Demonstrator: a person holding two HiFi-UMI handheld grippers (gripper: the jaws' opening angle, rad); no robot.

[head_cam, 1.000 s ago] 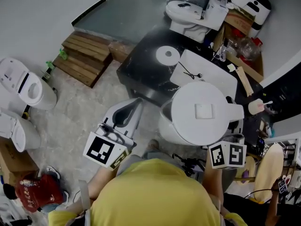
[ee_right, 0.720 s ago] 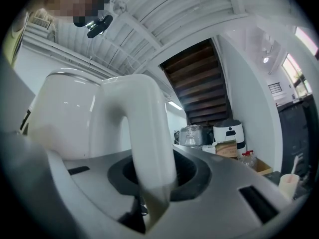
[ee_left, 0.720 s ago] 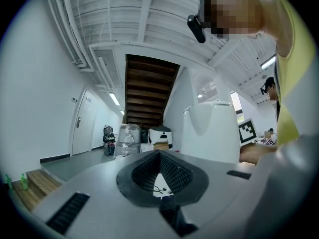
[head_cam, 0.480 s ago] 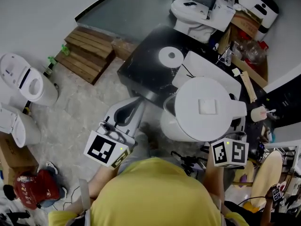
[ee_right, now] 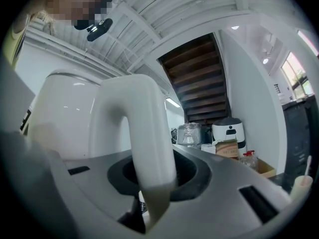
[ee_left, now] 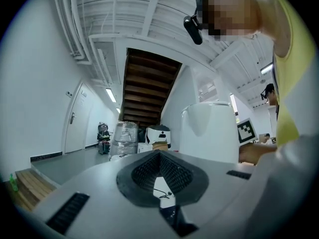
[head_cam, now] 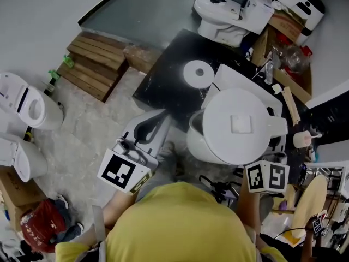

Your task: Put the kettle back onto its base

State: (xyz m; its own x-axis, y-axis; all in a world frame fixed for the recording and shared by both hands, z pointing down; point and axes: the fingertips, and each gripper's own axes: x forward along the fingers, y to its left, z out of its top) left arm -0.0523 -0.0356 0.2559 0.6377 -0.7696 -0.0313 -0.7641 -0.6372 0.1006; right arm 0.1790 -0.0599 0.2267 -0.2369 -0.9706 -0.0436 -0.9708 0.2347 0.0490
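Observation:
My right gripper (head_cam: 274, 149) is shut on the handle (ee_right: 144, 133) of the white kettle (head_cam: 234, 125), which hangs in the air over the near edge of the black table (head_cam: 163, 86). The kettle's round white base (head_cam: 197, 72) lies on that table, farther away and to the left of the kettle. In the right gripper view the handle fills the jaws of the right gripper (ee_right: 154, 183). My left gripper (head_cam: 160, 119) is left of the kettle, shut with nothing in it. The left gripper view shows the left gripper (ee_left: 162, 183) with the kettle body (ee_left: 209, 133) to its right.
A white rectangular board (head_cam: 240, 83) lies on the table right of the base. Wooden steps (head_cam: 98, 64) sit on the floor to the left. Toilets stand at far left (head_cam: 32, 105) and beyond the table (head_cam: 223, 10). Boxes and clutter (head_cam: 283, 42) crowd the right side.
Both grippers and the kettle have moved forward, closer to the black table and the base. The grip on the handle is unchanged.

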